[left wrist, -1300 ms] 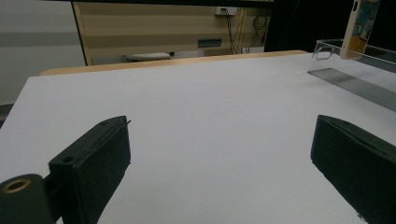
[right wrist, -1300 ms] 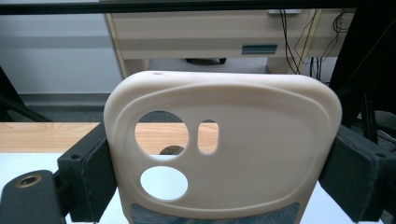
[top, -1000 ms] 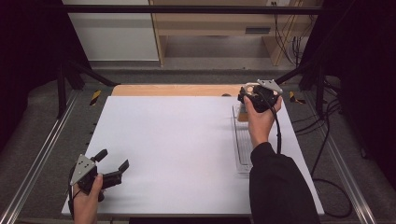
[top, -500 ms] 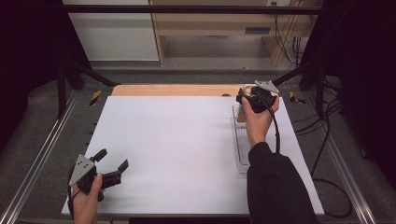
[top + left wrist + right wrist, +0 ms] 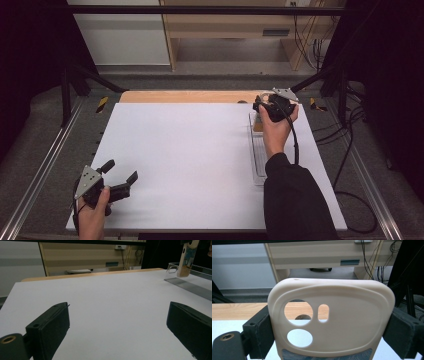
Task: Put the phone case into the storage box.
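Table — white top, wide and flat, with a strip of bare wood along its far edge.

Tray — clear plastic, long and narrow, lying on the right part of the table and running from near the person's right forearm toward the far edge. In the left gripper view its far end shows at the upper right.

Right gripper — held in the person's right hand at the far right of the table, over the far end of the tray, grey three-cornered plate on top, cable trailing back along the sleeve. Jaws clamped on the phone case, one pad on each long side.

Left gripper — held in the person's left hand at the near left corner of the table, low over the white top, well apart from the tray. Jaws wide apart with nothing between them; in its own view the two black pads stand at either side of bare table.

Phone case — cream-coloured, rounded corners, two round openings and one small slot at its upper left, a blue patterned strip at its lower edge. Gripped upright in the right gripper above the far end of the tray; in the left gripper view it hangs at the top right.
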`<state>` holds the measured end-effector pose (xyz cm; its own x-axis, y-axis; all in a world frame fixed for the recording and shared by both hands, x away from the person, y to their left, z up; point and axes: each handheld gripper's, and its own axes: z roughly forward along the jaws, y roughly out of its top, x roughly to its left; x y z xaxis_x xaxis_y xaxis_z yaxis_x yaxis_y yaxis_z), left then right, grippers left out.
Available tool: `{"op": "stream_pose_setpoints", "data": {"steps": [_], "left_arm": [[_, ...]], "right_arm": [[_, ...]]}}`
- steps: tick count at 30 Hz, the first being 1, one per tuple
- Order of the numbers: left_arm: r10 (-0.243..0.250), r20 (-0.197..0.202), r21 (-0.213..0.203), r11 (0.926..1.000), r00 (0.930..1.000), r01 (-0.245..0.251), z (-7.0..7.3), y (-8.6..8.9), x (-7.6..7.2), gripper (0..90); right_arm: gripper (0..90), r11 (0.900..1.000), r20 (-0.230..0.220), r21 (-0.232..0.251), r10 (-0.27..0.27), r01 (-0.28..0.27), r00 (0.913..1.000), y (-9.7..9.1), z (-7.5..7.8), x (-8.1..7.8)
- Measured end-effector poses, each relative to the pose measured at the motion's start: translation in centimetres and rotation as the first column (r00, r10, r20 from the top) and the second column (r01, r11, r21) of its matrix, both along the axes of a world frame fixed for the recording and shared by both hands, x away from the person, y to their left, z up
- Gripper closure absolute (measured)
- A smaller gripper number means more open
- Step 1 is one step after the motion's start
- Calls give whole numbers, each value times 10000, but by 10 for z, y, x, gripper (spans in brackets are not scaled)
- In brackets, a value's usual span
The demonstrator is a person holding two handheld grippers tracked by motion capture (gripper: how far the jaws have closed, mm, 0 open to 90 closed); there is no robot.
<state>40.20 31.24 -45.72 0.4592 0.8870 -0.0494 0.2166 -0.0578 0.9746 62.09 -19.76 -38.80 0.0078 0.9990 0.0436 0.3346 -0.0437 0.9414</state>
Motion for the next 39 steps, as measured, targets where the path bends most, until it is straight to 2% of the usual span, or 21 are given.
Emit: {"op": "stream_pose_setpoints", "data": {"steps": [10,39], "left_arm": [[-27,-7,-109,9999,10000,27,0,0,0,43],[-178,-4,-7,9998,9998,178,1,-2,0,42]], "right_arm": [[106,10000,-58,-8,29,-29,10000,0,-3,2],[105,9999,-48,-118,102,-102,9999,5,-9,7]]}}
